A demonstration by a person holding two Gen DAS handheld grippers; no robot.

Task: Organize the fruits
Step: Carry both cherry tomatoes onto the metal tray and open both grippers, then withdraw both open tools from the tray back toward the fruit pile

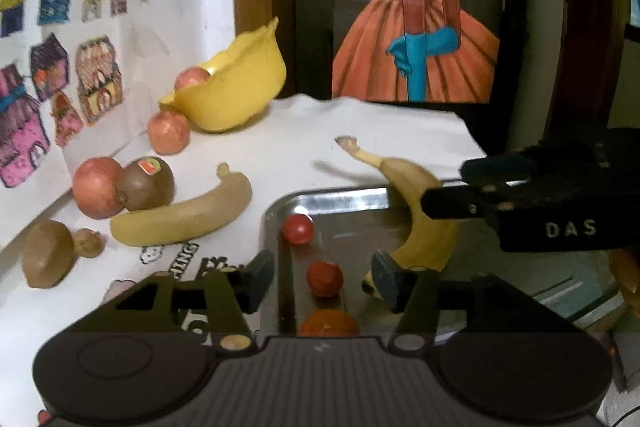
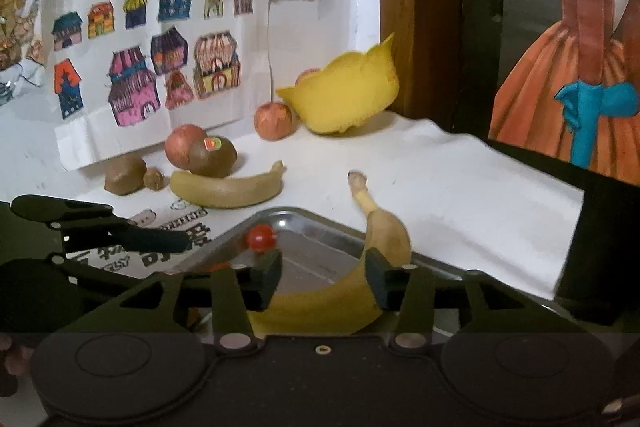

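Tomatoes, three small red ones, lie along the left wall of your steel tray, and a banana leans over its far rim. Your yellow bowl holds one apple. White cloth lies bare right of the tray. Your right gripper spans that banana, jaws apart; your left gripper hovers open over the tomatoes.

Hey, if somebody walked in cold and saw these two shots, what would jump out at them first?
Probably the banana propped over the far rim of the metal tray, between the open fingers of the right gripper. Next, the small red fruits along the tray's left side, and the yellow bowl tilted at the back by the wall.
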